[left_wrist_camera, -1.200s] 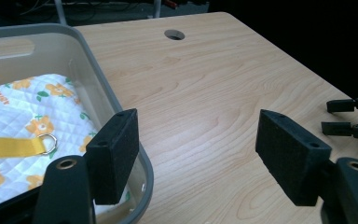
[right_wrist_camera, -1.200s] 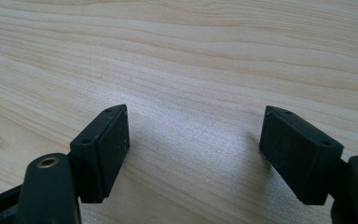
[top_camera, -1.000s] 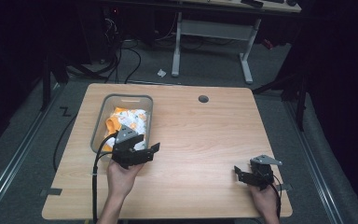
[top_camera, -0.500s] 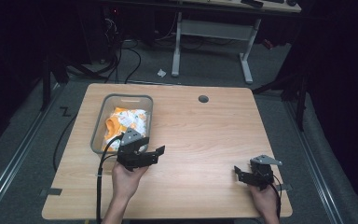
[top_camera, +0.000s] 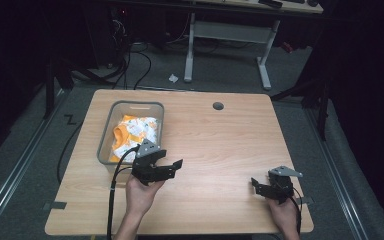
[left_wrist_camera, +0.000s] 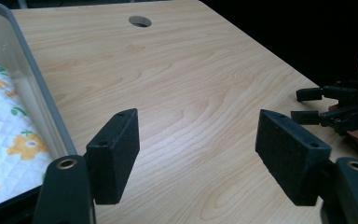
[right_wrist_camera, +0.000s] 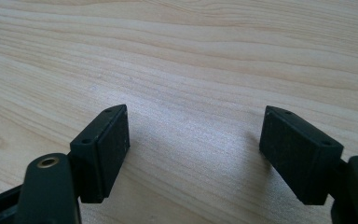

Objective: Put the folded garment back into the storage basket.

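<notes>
A grey plastic bin [top_camera: 105,134] stands on the left half of the wooden table [top_camera: 220,145]. In it lies a white cloth [top_camera: 132,134] with an orange flower print. My left gripper [top_camera: 174,167] hovers just off the bin's front right corner, pointing right, open with nothing between its pads. In the left gripper view the bin wall [left_wrist_camera: 37,100] and the cloth [left_wrist_camera: 9,140] sit at the left, and the left gripper [left_wrist_camera: 196,149] frames bare wood. My right gripper [top_camera: 256,186] rests near the front right corner, open. In its own view the right gripper [right_wrist_camera: 193,140] has only wood between its pads.
A round cable hole [top_camera: 218,106] lies near the table's far edge. The left gripper's black cable [top_camera: 112,195] trails off the front edge. Another desk frame [top_camera: 227,35] stands on the floor beyond the table. The right gripper [left_wrist_camera: 340,107] appears far right in the left gripper view.
My left gripper has drifted slightly right and toward the front, away from the bin's corner. The right gripper has stayed put.
</notes>
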